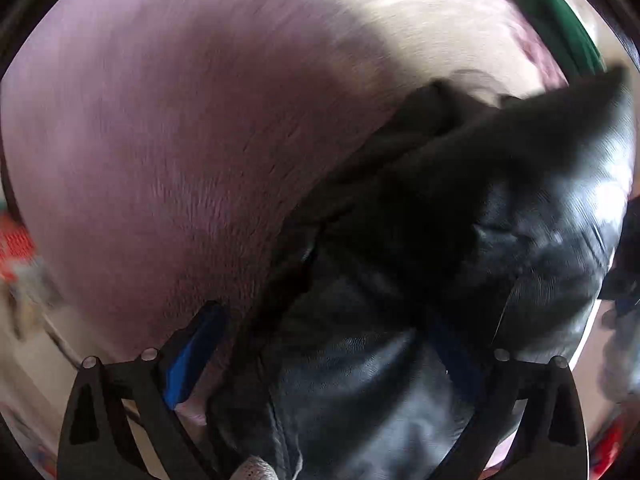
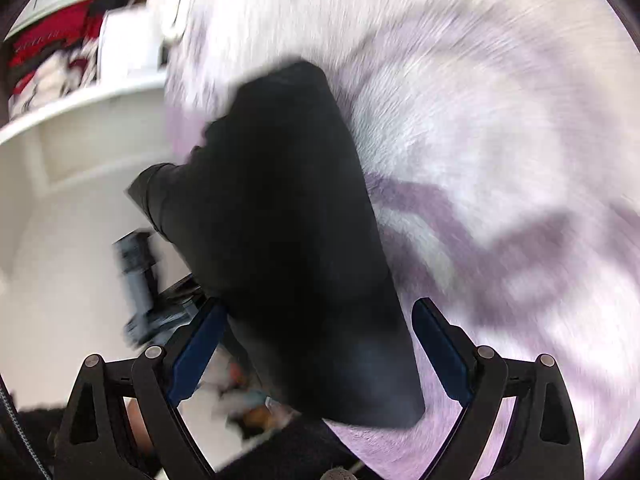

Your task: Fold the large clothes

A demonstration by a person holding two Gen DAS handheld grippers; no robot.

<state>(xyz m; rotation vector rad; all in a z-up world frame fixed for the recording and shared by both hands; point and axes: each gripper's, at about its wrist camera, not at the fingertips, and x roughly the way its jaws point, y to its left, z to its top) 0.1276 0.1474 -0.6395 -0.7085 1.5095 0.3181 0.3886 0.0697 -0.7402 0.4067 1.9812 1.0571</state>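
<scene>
Left wrist view: a pink fleece blanket (image 1: 168, 152) is filling the left and upper field, partly sunlit at top centre. A black garment (image 1: 460, 208) is lying bunched on the blanket at centre and right, its shiny surface catching light, with a fold rising toward the upper right. The left gripper (image 1: 320, 344) is standing with its jaws apart; the left blue pad (image 1: 192, 360) is resting over the blanket at the garment's edge, and the right pad is sitting largely in shadow against the garment. The cloth is lying between the fingers, unclamped. A green item (image 1: 556, 24) is showing at the upper right rim, blurred.

Right wrist view: a white shelf (image 2: 80, 104) holding red and white items is standing at the left. The garment (image 2: 280, 220) is running up the centre, over the blanket (image 2: 500, 140). The right gripper (image 2: 320, 352) is spread wide, its pads (image 2: 196, 356) flanking the garment without pinching it. Motion blur is obscuring finer detail.
</scene>
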